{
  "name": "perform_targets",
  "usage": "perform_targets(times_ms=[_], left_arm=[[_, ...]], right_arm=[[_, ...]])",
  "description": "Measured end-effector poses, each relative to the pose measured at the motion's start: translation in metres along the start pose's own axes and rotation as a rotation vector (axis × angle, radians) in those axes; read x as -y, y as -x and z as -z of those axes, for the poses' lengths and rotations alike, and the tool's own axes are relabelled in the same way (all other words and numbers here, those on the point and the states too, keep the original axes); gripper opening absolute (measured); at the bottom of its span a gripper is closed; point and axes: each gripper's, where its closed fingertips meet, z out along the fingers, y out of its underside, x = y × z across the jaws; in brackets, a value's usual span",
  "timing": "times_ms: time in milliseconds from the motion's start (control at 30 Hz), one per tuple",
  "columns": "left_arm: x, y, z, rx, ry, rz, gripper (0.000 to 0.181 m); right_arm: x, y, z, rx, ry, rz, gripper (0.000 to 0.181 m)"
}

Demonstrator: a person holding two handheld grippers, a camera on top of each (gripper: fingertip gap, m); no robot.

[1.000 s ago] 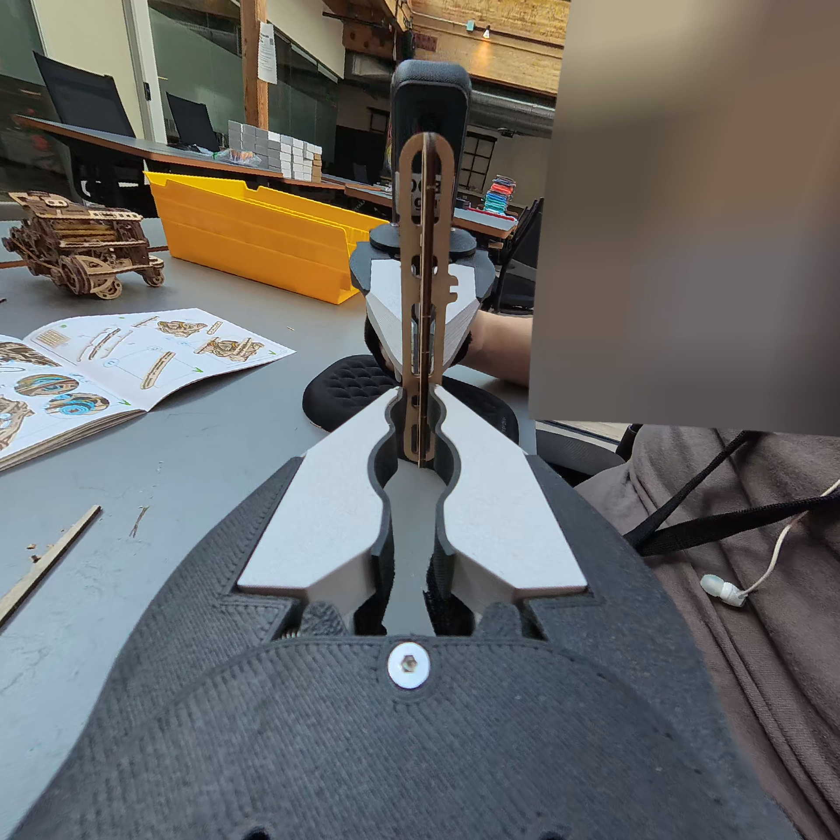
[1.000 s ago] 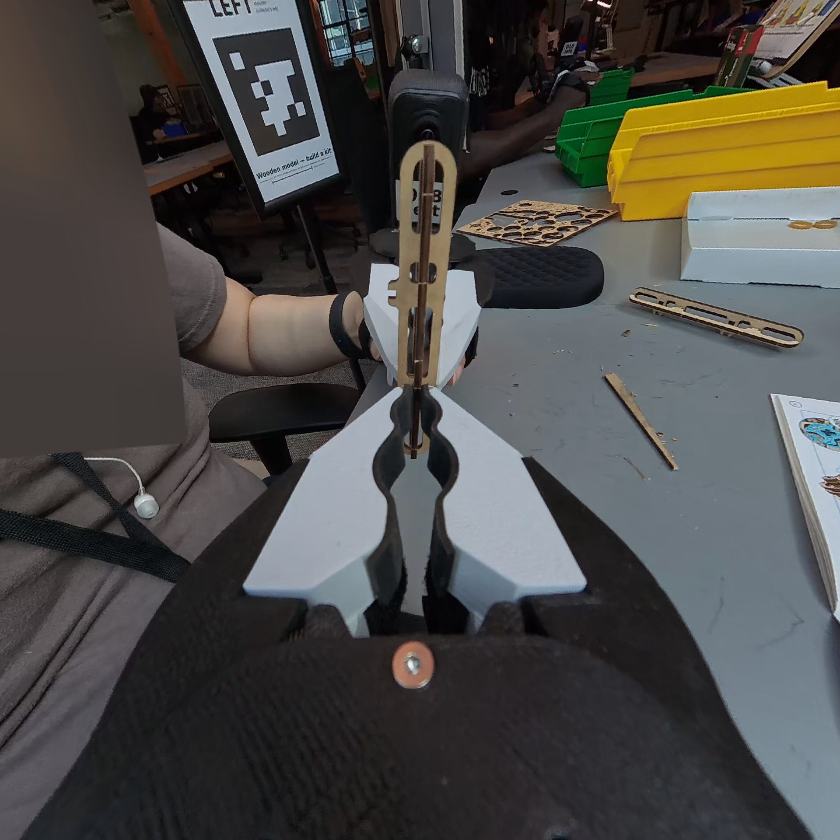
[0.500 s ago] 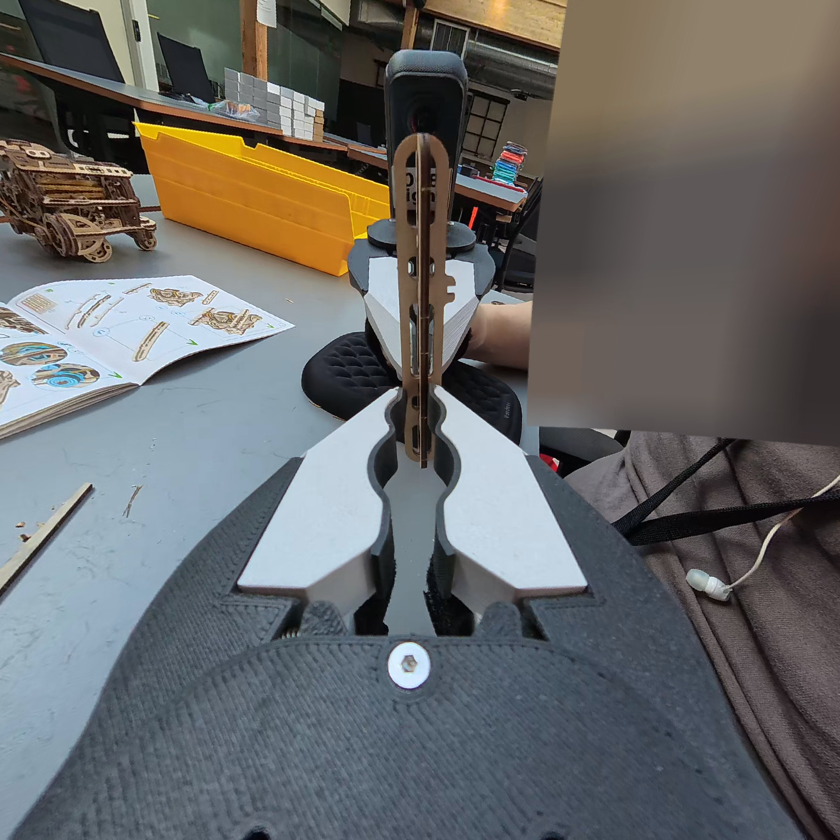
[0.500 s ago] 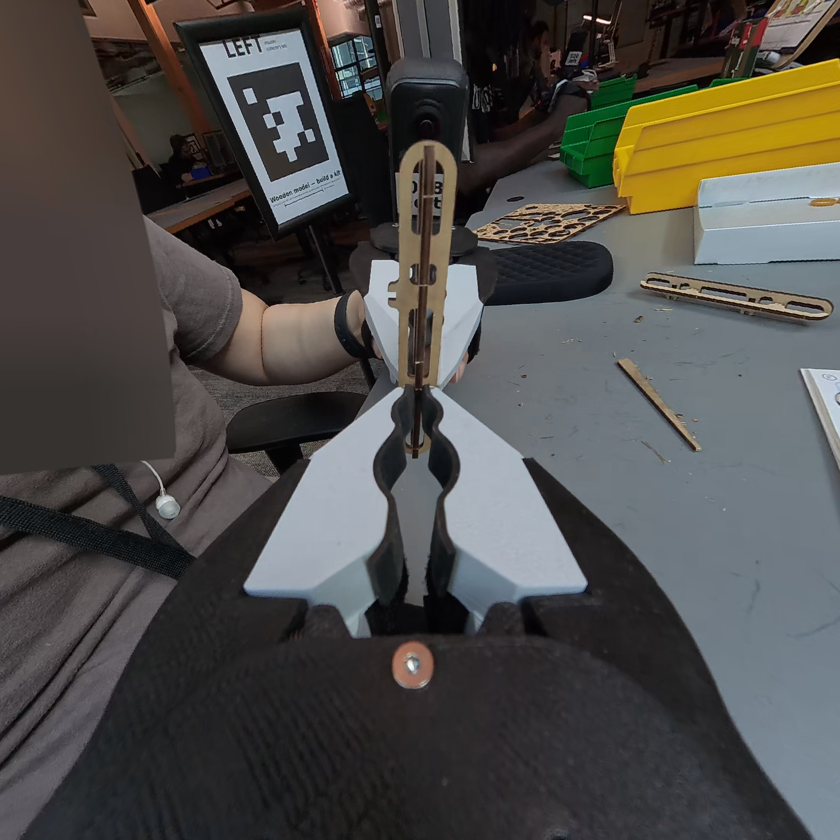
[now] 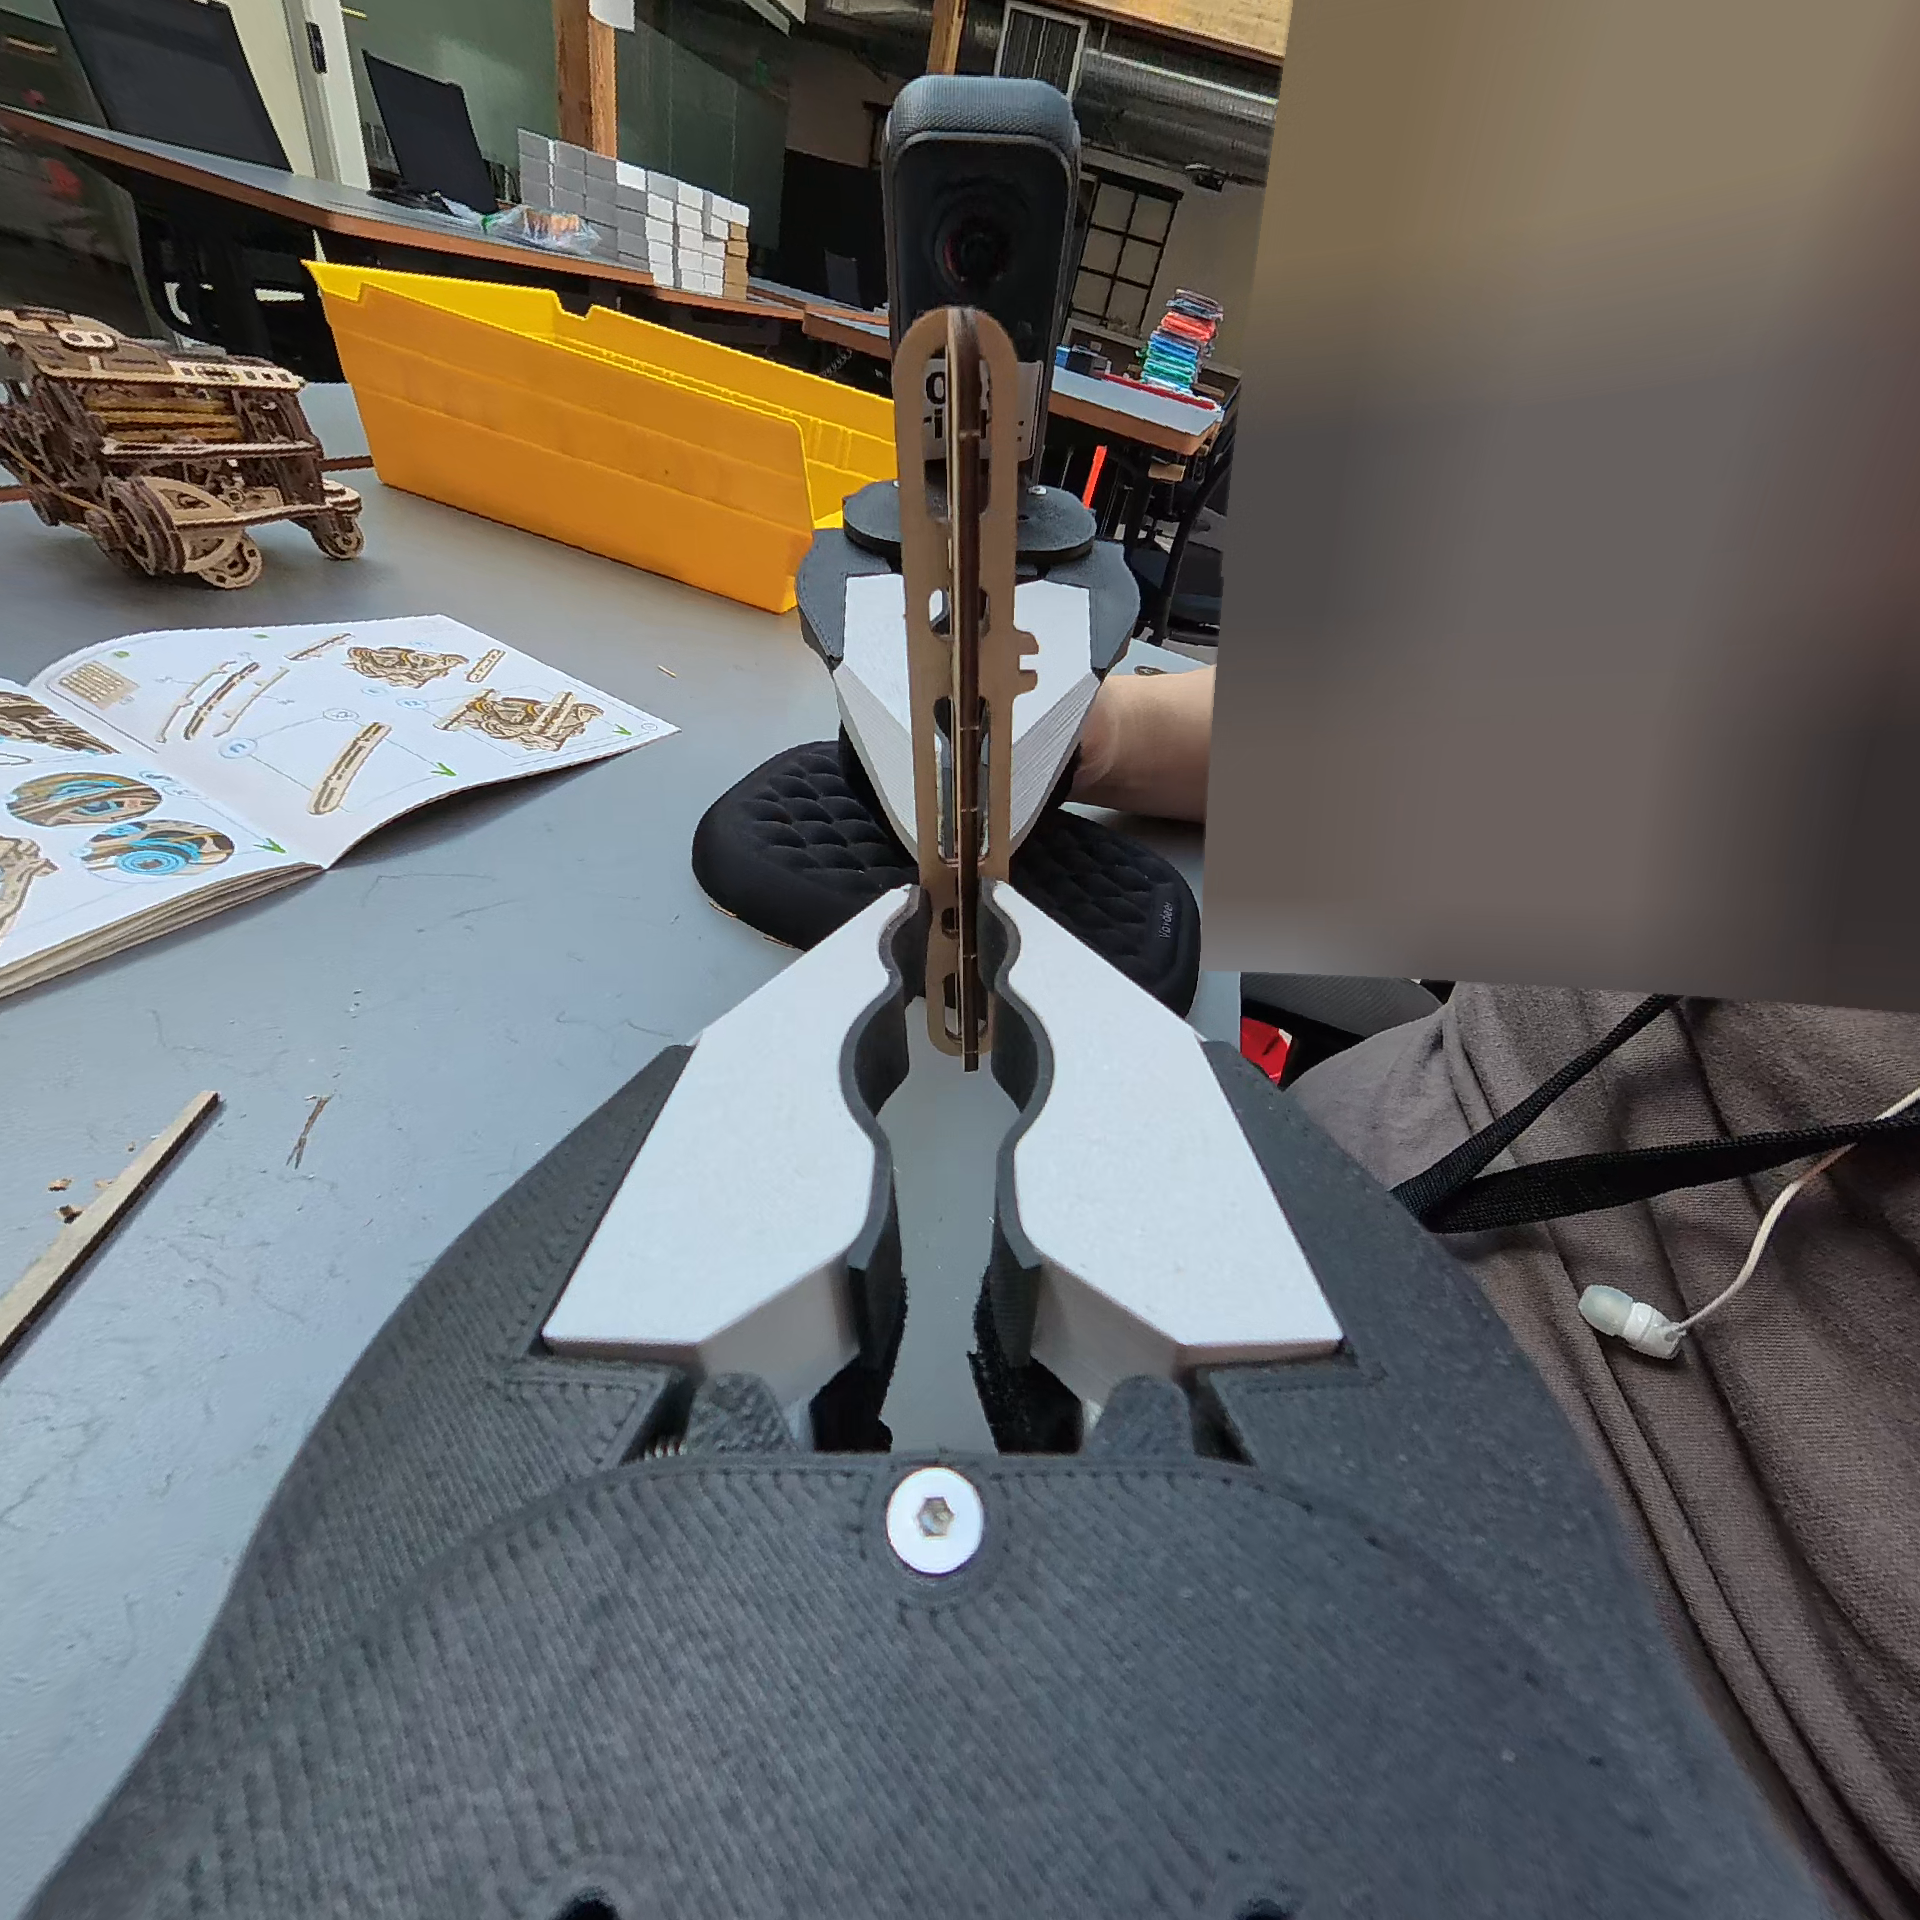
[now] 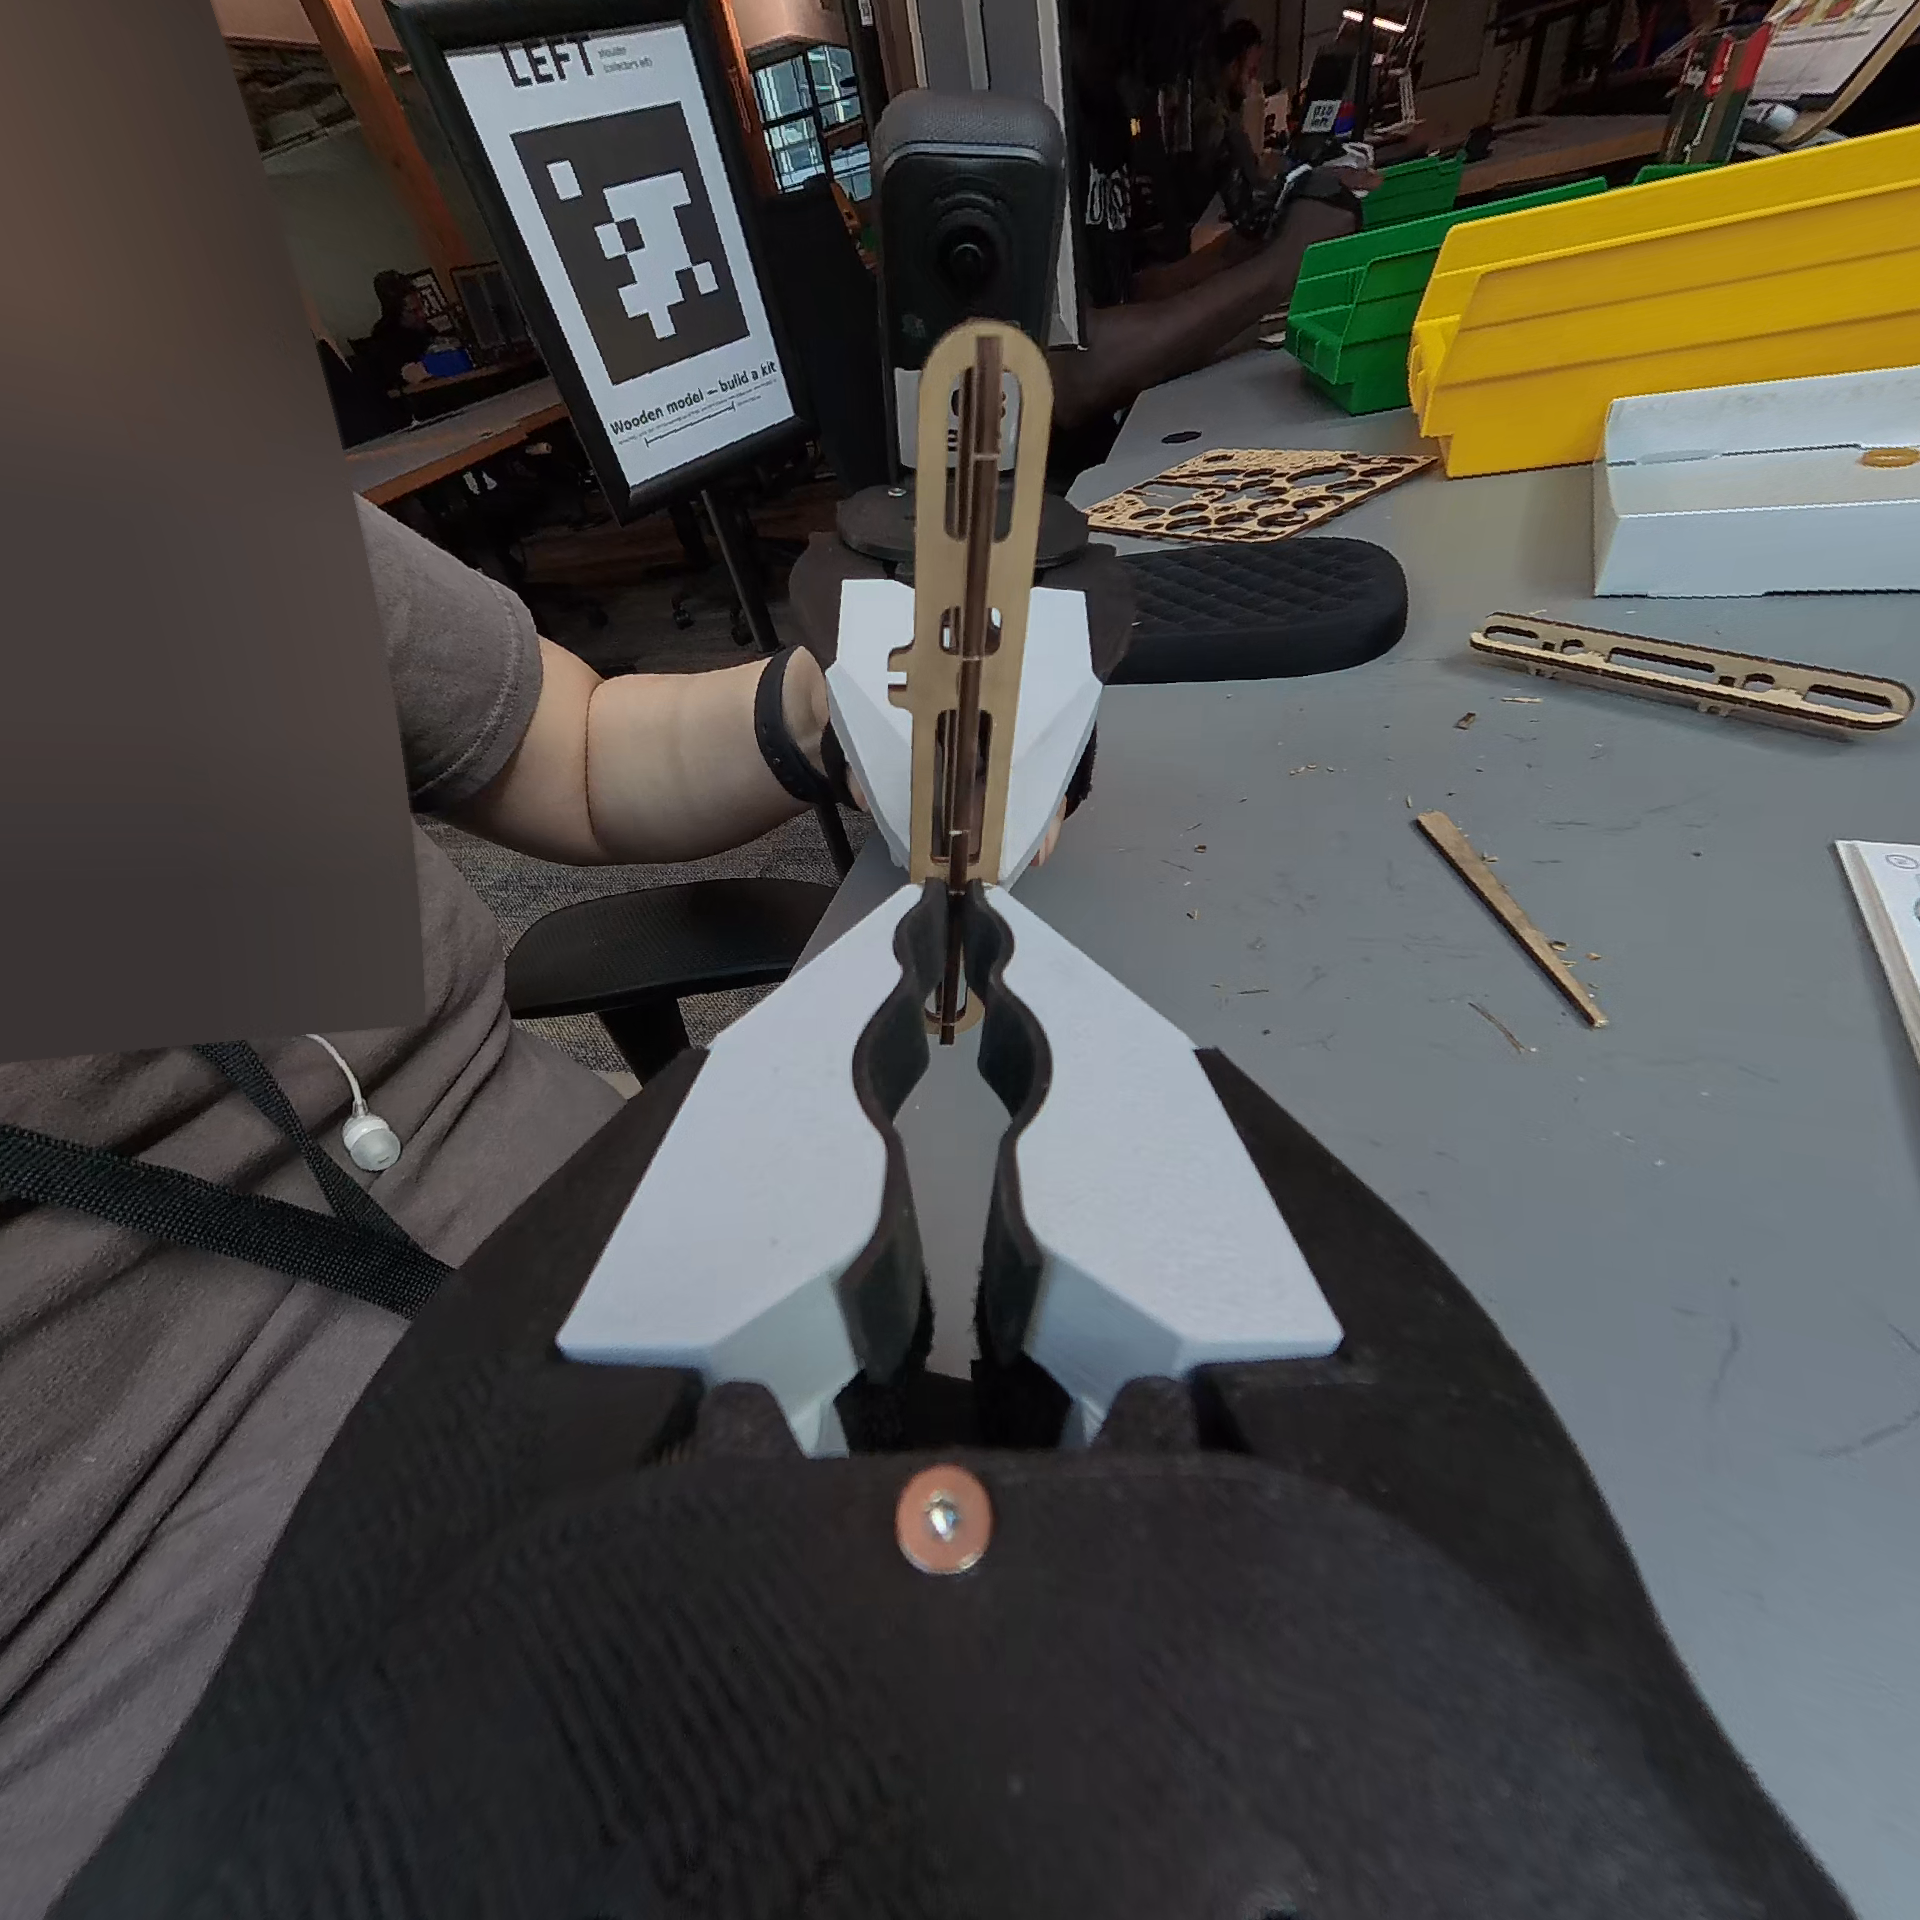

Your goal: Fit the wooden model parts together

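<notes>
A long slotted wooden strip (image 5: 956, 623) with rounded ends stands upright between my two grippers, above the table's near edge. A second thin wooden piece runs edge-on along its middle. My left gripper (image 5: 956, 904) is shut on the strip's lower end. My right gripper (image 6: 954, 904) is shut on the same strip (image 6: 977, 582) from the opposite side. Each gripper faces the other: the right one's white fingers (image 5: 883, 707) show in the left wrist view, and the left one's fingers (image 6: 1039, 707) show in the right wrist view.
On the grey table are a yellow bin (image 5: 582, 436), a built wooden model car (image 5: 156, 457), an open booklet (image 5: 260, 748), a black pad (image 5: 810, 842), a thin stick (image 6: 1507, 914), another slotted strip (image 6: 1683, 675), a cut-out wooden sheet (image 6: 1247, 499) and a white box (image 6: 1756, 509). Both grippers' tips are close together, under 4 cm apart. Both grippers' tips are roughly 15 cm from the thin stick (image 6: 1507, 914). It is also in sight in the left wrist view (image 5: 41, 1291).
Both grippers keep the same hold on the strip. The pair has shifted a little over the table, so the background has slid slightly in both views.
</notes>
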Motion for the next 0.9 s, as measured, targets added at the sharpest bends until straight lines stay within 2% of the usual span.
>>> perform_targets(times_ms=[500, 700, 900], left_arm=[[-0.002, 0.002, 0.002, 0.006, 0.019, 0.001, 0.006], [0.006, 0.0, 0.001, -0.044, -0.043, 0.062, 0.0], [0.007, 0.001, 0.0, -0.033, -0.05, 0.059, 0.001]], right_arm=[[-0.002, -0.002, -0.002, -0.011, 0.02, -0.002, 0.001], [0.006, -0.005, 0.001, -0.023, -0.031, -0.021, 0.001], [0.007, -0.005, 0.003, -0.022, -0.044, -0.026, 0.0]])
